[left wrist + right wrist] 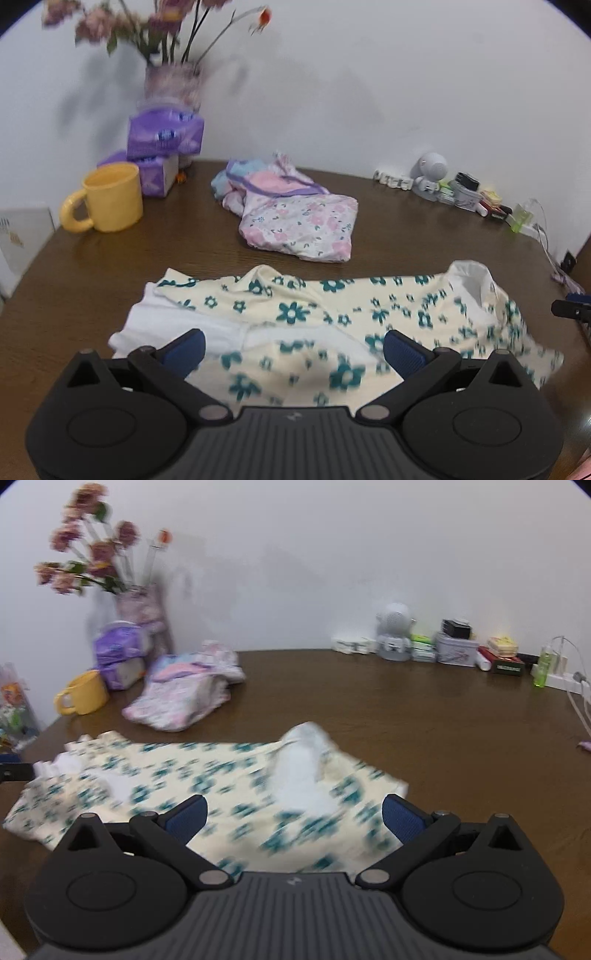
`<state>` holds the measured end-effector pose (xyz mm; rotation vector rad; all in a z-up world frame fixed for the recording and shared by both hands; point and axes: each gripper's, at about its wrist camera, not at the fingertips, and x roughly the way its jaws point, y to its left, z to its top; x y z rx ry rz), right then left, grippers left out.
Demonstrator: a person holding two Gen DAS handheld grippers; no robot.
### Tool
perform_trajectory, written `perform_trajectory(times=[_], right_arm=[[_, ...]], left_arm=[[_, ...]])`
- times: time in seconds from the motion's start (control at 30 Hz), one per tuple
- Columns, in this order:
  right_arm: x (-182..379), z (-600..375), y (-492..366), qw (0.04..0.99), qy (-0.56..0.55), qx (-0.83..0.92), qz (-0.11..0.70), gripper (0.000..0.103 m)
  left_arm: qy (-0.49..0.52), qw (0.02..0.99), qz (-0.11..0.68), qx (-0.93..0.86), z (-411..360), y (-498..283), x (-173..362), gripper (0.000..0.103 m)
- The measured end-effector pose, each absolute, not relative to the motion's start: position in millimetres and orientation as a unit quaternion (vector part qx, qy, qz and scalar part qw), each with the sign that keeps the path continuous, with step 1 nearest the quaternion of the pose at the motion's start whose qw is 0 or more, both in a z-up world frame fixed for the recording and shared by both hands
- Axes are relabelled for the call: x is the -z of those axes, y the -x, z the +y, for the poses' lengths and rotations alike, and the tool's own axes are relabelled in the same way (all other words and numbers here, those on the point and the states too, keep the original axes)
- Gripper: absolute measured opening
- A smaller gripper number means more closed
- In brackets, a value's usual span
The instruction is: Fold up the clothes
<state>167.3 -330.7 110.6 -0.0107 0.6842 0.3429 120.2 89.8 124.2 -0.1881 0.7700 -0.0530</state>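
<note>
Left wrist view: the left tongs (293, 349) stand wide open and hold nothing, poised just above the near part of the shirt (325, 325), a cream one with teal flowers that lies spread and rumpled across the near desk (424, 236). White lining shows at its left end, and a white bit stands up at its right end. Right wrist view: the right tongs (293, 818) are likewise spread wide and empty, over the right part of the same shirt (207, 775), where a white fold pokes up. Behind it, well apart, a folded pile (291, 214) of pink floral clothes sits mid-desk, near a yellow mug (107, 203), tissue packs (162, 136) and a vase (171, 81) at the wall. Small clutter (454, 646) lines the back right edge.

Judging by this, the shirt is the piece in hand and is not yet folded; the step looks like a reach for its edges. Next, each pair of tongs likely needs to drop onto a hem or corner, pinch one layer cleanly, then lift and carry it over. Bunched cloth could make a pinch catch two layers.
</note>
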Motion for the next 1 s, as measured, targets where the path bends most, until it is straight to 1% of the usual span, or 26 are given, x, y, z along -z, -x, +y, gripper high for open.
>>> perform_trajectory(times=[0.2,0.27,0.3,0.33,0.4,0.47,0.5,0.6,0.67,0.7,0.73,0.77,0.8,0.83,0.9,1.0], right_arm=[[-115.7,-340.5,-257.7,0.904,0.007,-0.162,0.395,0.102],[-111.9,-335.4,-285.0,0.898,0.009,-0.156,0.412,0.1],[-108.5,-333.9,-297.5,0.892,0.006,-0.156,0.423,0.096],[-105.2,-332.4,-310.0,0.887,0.002,-0.157,0.434,0.087],[-98.3,-327.3,-333.6,0.876,-0.001,-0.159,0.456,0.077],[-90.3,-318.6,-351.4,0.866,0.002,-0.167,0.472,0.072],[-85.6,-312.0,-358.7,0.859,0.004,-0.169,0.483,0.067],[-73.0,-294.9,-372.2,0.842,0.003,-0.187,0.506,0.062],[-65.8,-284.6,-378.4,0.833,0.006,-0.196,0.517,0.06],[-62.8,-279.8,-381.3,0.831,0.012,-0.198,0.52,0.059],[-60.0,-276.5,-384.3,0.829,0.017,-0.197,0.523,0.059],[-58.2,-274.9,-387.5,0.827,0.019,-0.197,0.527,0.059],[-57.2,-274.9,-390.0,0.824,0.02,-0.2,0.53,0.054],[-56.4,-275.3,-391.7,0.819,0.02,-0.206,0.535,0.05],[-54.9,-275.9,-394.7,0.809,0.017,-0.22,0.545,0.044],[-50.2,-273.0,-395.6,0.797,0.033,-0.226,0.559,0.043]], left_arm=[[0.074,0.901,0.428,0.009,99.6,-195.4,-113.0,0.102],[0.085,0.889,0.451,0.003,105.3,-218.0,-104.9,0.097],[0.089,0.882,0.462,0.003,108.0,-229.1,-100.9,0.091],[0.091,0.877,0.472,0.003,110.0,-239.2,-97.2,0.087],[0.09,0.869,0.486,0.001,111.9,-256.0,-90.7,0.085],[0.081,0.864,0.498,-0.001,110.3,-269.4,-84.6,0.085],[0.077,0.861,0.502,-0.002,109.1,-275.1,-81.9,0.085],[0.077,0.854,0.514,0.007,108.4,-290.3,-74.1,0.085],[0.076,0.852,0.518,0.01,109.2,-297.4,-70.3,0.085],[0.072,0.85,0.521,0.009,109.7,-300.8,-68.1,0.082],[0.072,0.847,0.527,0.011,110.9,-303.8,-66.0,0.075],[0.074,0.842,0.534,0.015,112.9,-306.5,-63.8,0.07],[0.079,0.836,0.542,0.02,115.3,-308.8,-61.8,0.064],[0.083,0.831,0.549,0.024,117.5,-309.9,-60.5,0.063],[0.085,0.826,0.557,0.031,120.2,-310.5,-59.5,0.063],[0.079,0.822,0.563,0.034,120.1,-309.6,-58.2,0.063]])
